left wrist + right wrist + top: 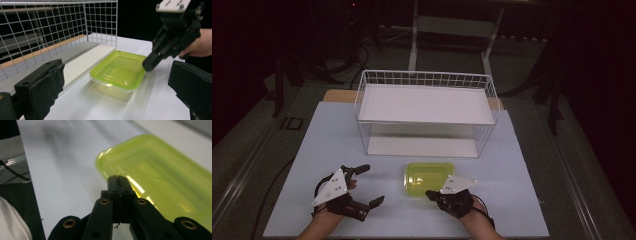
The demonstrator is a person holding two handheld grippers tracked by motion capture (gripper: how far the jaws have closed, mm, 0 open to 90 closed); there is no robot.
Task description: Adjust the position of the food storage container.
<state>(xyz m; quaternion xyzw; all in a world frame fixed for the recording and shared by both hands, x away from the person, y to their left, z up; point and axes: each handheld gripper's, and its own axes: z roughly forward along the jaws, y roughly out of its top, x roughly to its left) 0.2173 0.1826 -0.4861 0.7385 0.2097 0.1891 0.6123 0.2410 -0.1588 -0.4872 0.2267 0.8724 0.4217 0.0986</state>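
A yellow-green lidded plastic container sits on the white table in front of the wire basket. My right gripper is shut, jaws pressed together, and its tip rests against the container's near rim. In the left gripper view that tip touches the lid's edge. My left gripper stands open to the left of the container, apart from it. Its padded fingers frame the container, with nothing between them.
A white wire basket with a white shelf inside stands at the back middle of the table, just behind the container. The table's front edge lies close under both hands. Dark floor and stand legs surround the table.
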